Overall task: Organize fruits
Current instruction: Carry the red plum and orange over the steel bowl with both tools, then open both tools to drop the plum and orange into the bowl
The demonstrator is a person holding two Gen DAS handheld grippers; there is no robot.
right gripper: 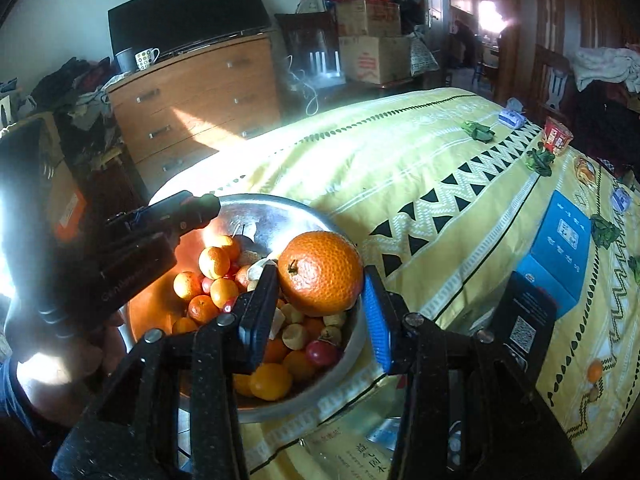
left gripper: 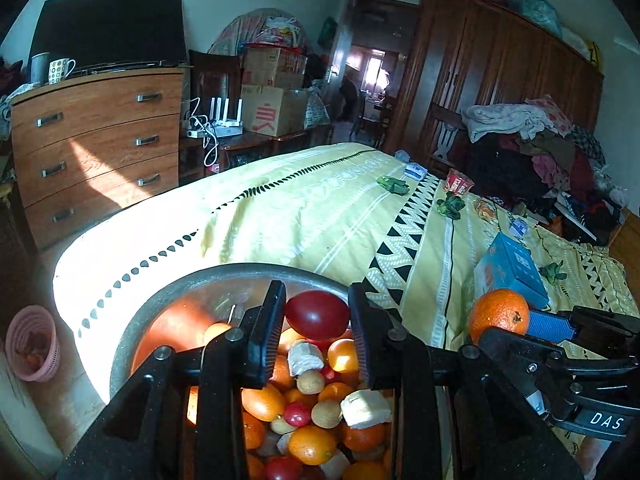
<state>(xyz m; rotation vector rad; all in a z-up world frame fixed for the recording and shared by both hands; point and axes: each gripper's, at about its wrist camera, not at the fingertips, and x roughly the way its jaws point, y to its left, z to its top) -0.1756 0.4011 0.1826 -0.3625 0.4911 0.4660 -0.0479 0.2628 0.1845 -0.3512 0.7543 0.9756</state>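
Left gripper (left gripper: 318,320) is over the bowl (left gripper: 240,274) with a dark red fruit (left gripper: 317,315) pinched between its black pads, jaws narrow around it. Under it the metal bowl is heaped: small oranges, little red fruits, pale brown ones and some whitish chunks, all jumbled together. The bowl sits on the bed (left gripper: 280,208) near its corner, on the yellow patterned cover.

Over on the right, the right gripper (right gripper: 320,284) has a big orange (right gripper: 321,273) clamped between its blue pads, stem end facing the camera. From the right wrist view the orange hangs just above the bowl's near rim, with the fruit pile below and to the left of it. The left wrist view catches that same orange off to the right of the bowl, above the cover.

Just beyond the orange on the bed lies a blue box (right gripper: 560,252), and a black box (right gripper: 524,316) stands just beside it. Farther along the cover lie a few green leafy bits, a red snack pack (right gripper: 557,136) and small blue-white packets. One small orange (right gripper: 595,371) lies alone on the cover, well apart from the bowl.

A wooden dresser (left gripper: 100,140) stands past the bed, a spotted mug (left gripper: 60,70) on top.
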